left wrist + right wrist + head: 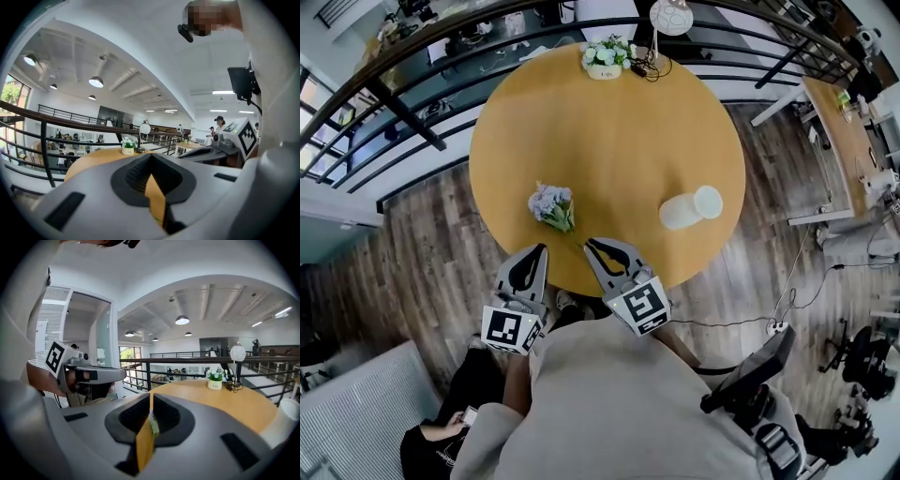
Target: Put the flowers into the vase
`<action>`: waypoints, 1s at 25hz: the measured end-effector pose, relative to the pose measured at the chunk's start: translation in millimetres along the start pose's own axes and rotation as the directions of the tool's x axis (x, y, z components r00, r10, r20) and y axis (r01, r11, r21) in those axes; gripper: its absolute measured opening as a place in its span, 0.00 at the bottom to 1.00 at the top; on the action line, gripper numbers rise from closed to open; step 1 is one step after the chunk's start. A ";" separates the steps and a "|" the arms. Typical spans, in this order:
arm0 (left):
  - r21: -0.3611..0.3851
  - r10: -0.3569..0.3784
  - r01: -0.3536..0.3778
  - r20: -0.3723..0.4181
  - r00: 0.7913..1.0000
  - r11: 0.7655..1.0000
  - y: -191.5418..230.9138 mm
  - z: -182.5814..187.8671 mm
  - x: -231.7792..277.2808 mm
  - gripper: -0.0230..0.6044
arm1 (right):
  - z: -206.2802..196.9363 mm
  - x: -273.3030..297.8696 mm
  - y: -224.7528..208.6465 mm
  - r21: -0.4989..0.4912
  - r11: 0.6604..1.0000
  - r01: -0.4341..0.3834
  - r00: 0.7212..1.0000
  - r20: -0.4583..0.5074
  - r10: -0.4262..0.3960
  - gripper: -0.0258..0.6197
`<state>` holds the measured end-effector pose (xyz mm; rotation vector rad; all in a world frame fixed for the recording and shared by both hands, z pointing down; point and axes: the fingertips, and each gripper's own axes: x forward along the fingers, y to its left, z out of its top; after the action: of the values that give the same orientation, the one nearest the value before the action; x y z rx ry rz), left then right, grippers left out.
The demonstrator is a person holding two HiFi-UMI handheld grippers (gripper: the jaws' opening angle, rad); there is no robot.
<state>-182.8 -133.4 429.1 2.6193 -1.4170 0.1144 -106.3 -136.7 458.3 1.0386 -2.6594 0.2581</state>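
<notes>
**One camera above, two low at the table's edge**

The head view looks steeply down on the whole table (pixel 609 141): planter (pixel 606 58) at 12 o'clock, left gripper (pixel 536 249) and right gripper (pixel 592 246) near 6. Each gripper view sits close behind its jaws, facing almost level across the tabletop. All three share planter and lamp (pixel 671 17); each gripper view catches the other gripper, at 3 and 9 o'clock.

A round wooden table (pixel 609 122) stands on dark plank floor (pixel 431 244) beside a black railing (pixel 146 376), under pendant lamps (pixel 182 320).
</notes>
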 end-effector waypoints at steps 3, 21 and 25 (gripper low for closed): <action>0.031 0.040 -0.040 0.000 0.999 0.999 -3.2 -0.2 2.5 0.05 | -0.7 2.0 -9.8 -0.017 1.000 -0.020 1.000 0.002 0.020 0.05; -0.099 0.088 -0.097 -0.085 0.992 0.990 43.4 -54.5 -25.7 0.05 | -107.5 55.7 15.7 0.111 0.989 -0.097 0.906 -0.402 0.133 0.53; -0.117 0.094 -0.104 -0.090 0.991 0.988 52.9 -59.1 -29.0 0.05 | -121.5 71.1 7.3 0.104 0.993 -0.060 0.888 -0.448 0.101 0.59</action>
<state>-242.3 -127.5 488.7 2.4181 -1.4769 0.1446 -138.6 -144.7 595.3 0.7743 -2.2808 0.5658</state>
